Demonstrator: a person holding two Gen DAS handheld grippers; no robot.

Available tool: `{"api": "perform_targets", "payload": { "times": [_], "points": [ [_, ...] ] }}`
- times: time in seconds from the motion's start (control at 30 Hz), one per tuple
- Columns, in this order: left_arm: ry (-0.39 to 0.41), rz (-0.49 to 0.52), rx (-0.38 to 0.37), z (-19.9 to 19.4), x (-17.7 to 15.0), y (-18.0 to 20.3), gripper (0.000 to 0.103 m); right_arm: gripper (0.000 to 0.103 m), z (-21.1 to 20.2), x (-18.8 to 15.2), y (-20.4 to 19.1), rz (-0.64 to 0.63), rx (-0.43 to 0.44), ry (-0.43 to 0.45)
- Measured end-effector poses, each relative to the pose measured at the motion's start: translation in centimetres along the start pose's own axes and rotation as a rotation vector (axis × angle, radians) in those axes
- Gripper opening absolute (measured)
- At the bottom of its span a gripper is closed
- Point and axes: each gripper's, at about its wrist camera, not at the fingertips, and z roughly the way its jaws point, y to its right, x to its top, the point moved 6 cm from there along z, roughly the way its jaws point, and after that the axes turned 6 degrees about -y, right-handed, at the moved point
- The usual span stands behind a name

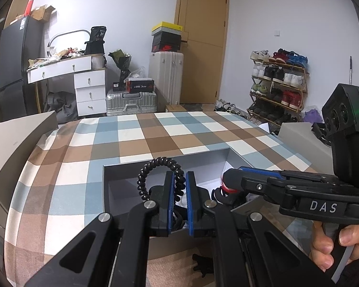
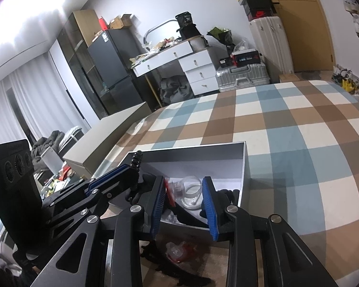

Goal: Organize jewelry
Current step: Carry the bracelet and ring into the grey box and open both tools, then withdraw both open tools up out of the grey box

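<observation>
The black spiral bracelet [image 1: 159, 169] stands up in a loop over the open grey box [image 1: 165, 160] on the checked bed [image 1: 136, 138], pinched between the blue pads of the left hand-held gripper [image 1: 179, 186], whose jaws are shut on one side of the coil. The right hand-held gripper [image 2: 184, 203] sits just beside it over the same box, its jaws narrow but parted; a red ring-like piece [image 2: 168, 190] lies against its left pad, and I cannot tell whether it is truly gripped. A clear round piece [image 2: 191, 189] and dark items lie in the box below.

The risk, as I judge it, is that the springy coil twists out of its thin pinch and drops outside the box, or that the two grippers, so close together, knock each other and tip the red piece loose. More jewelry [image 2: 179, 251] already lies on the bed in front of the box.

Both grippers point forward and slightly down; a hand [image 1: 335, 244] grips the right one's handle.
</observation>
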Motion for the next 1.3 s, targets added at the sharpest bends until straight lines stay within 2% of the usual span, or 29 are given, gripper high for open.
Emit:
{"api": "perform_targets", "payload": {
  "times": [0.23, 0.3, 0.43, 0.47, 0.57, 0.63, 0.7, 0.83, 0.87, 1.07, 1.3],
  "points": [
    [-0.007, 0.001, 0.003, 0.1, -0.2, 0.0, 0.006, 0.035, -0.9, -0.2, 0.0, -0.012, -0.017, 0.011],
    [-0.011, 0.002, -0.001, 0.2, -0.3, 0.2, 0.011, 0.040, -1.2, -0.2, 0.0, -0.016, -0.017, 0.015],
    [0.006, -0.007, 0.004, -0.1, -0.2, 0.2, 0.049, 0.041, -2.0, 0.0, 0.2, -0.026, -0.050, 0.026],
    [0.019, -0.016, 0.004, -0.4, -0.1, 0.1, 0.057, 0.045, -2.3, -0.1, 0.3, -0.025, -0.056, 0.028],
    [0.034, -0.040, -0.002, -0.7, 0.1, -0.3, 0.068, 0.051, -2.9, -0.3, 0.4, -0.030, -0.083, 0.030],
    [0.037, -0.066, -0.001, -0.9, 0.2, -0.6, 0.074, 0.061, -3.4, -0.6, 0.4, -0.037, -0.094, 0.028],
    [0.038, -0.089, 0.015, -1.1, 0.1, -0.9, 0.078, 0.079, -4.1, -0.8, 0.4, -0.037, -0.104, 0.032],
    [0.026, -0.106, 0.016, -2.4, -0.5, -0.6, 0.080, 0.096, -5.2, -1.2, 0.3, -0.047, -0.109, 0.000],
    [0.032, -0.105, 0.011, -3.1, -0.7, -0.3, 0.085, 0.101, -5.3, -1.4, 0.3, -0.050, -0.113, -0.009],
    [-0.029, -0.087, 0.071, -4.6, -2.3, -0.1, 0.100, 0.103, -4.6, -2.8, 0.6, -0.063, -0.189, -0.074],
    [-0.077, -0.098, 0.121, -5.9, -4.0, -0.9, 0.100, 0.103, -3.6, -4.6, 0.8, -0.046, -0.197, -0.172]
  ]
}}
